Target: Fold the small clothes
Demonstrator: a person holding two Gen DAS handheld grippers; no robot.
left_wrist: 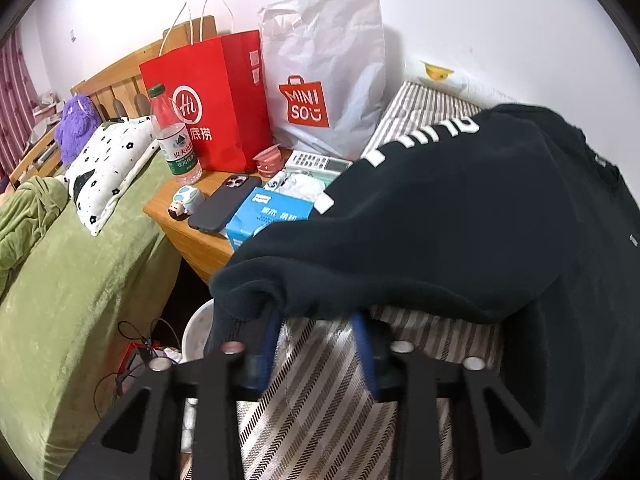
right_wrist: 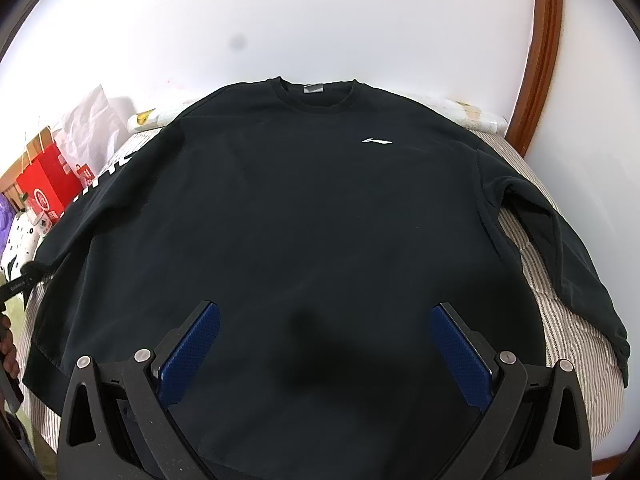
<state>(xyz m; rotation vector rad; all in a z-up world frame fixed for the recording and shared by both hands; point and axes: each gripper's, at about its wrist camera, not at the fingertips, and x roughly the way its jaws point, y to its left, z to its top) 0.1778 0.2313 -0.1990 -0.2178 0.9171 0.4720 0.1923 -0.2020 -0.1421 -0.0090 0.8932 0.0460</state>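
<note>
A black sweatshirt [right_wrist: 304, 216] with a small white chest logo lies face up on a striped bed cover [right_wrist: 560, 320]. Its right sleeve hangs over the bed's right edge. My right gripper [right_wrist: 324, 344] is open and empty, hovering over the lower middle of the shirt. In the left wrist view the left sleeve [left_wrist: 420, 220], with white lettering, is raised off the bed. My left gripper [left_wrist: 316, 336] sits under the sleeve cuff; the cuff drapes over the left blue pad [left_wrist: 268, 340] and a gap shows between the pads, so the grip is unclear.
A wooden nightstand [left_wrist: 188, 236] left of the bed holds a red paper bag [left_wrist: 212, 100], a white Miniso bag [left_wrist: 328, 72], a water bottle [left_wrist: 174, 136], a phone [left_wrist: 224, 204] and a tissue pack [left_wrist: 268, 212]. A green-covered bed [left_wrist: 72, 300] with a pillow lies further left.
</note>
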